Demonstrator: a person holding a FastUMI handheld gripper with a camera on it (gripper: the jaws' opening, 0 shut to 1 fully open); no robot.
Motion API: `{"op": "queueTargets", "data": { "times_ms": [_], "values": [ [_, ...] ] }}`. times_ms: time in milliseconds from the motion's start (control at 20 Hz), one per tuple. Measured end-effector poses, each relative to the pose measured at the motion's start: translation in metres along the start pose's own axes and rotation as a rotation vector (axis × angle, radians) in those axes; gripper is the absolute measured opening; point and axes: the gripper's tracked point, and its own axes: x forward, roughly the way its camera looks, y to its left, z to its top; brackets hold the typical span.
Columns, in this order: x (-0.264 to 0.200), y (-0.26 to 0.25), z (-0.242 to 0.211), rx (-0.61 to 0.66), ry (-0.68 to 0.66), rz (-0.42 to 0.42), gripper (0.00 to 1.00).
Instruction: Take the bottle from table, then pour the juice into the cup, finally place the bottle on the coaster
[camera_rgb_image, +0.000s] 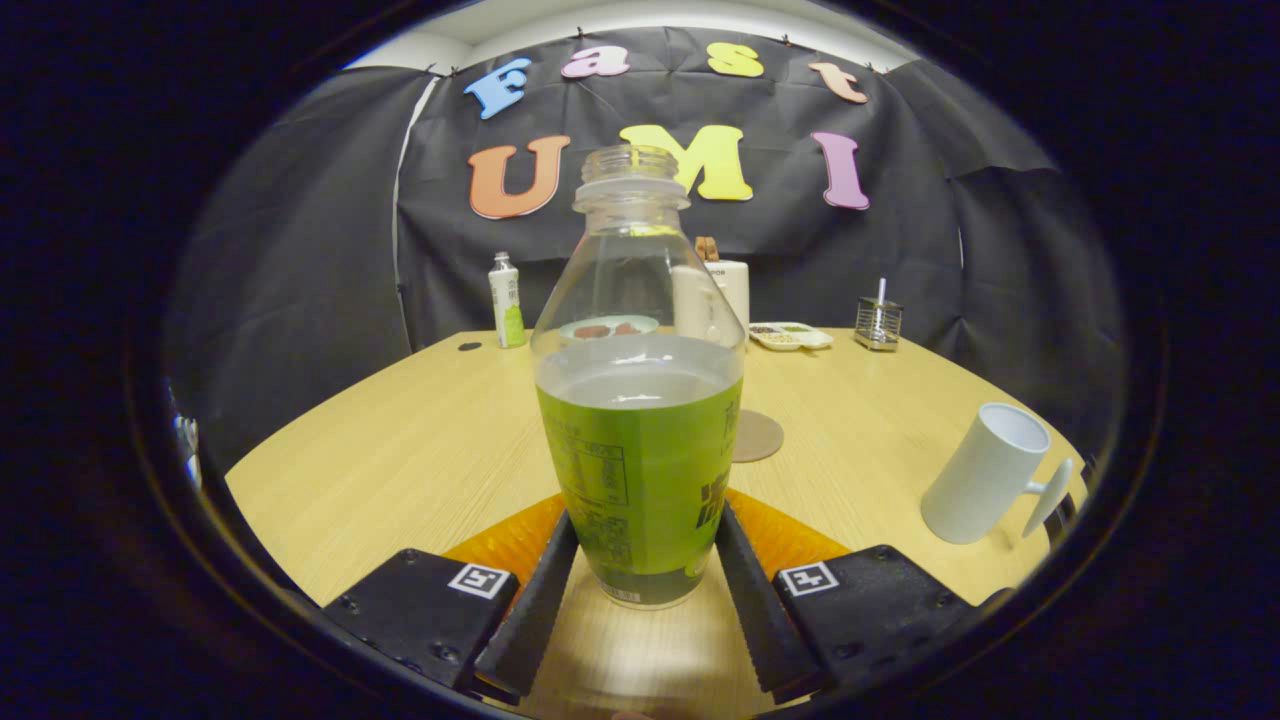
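1. The gripper (640, 560) has both fingers pinched against the sides of the clear, uncapped plastic bottle with a green label (640, 440).
2. The bottle stands upright between them, over the light wooden table (400, 440).
3. A round brown coaster (757, 436) lies just beyond the bottle.
4. A white cup with a handle (985, 472) stands well apart, off to the right.

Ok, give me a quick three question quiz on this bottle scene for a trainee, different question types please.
1. True or false: the bottle still has its cap on.
2. The gripper jaws are: A) wide apart from the bottle, B) on either side of the bottle, against it, C) on the white mug.
3. What flat round thing lies just beyond the bottle?

Key: 1 false, its neck is open; 2 B; 3 the coaster.
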Motion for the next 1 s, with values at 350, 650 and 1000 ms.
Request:
{"op": "queueTargets", "data": {
  "times_ms": [350,650,1000],
  "values": [
    [-0.010,-0.005,0.006,0.078,-0.012,0.093,0.81],
    [-0.018,-0.020,0.013,0.201,-0.019,0.171,0.80],
    [-0.029,-0.034,0.030,0.433,-0.033,0.337,0.79]
  ]
}}
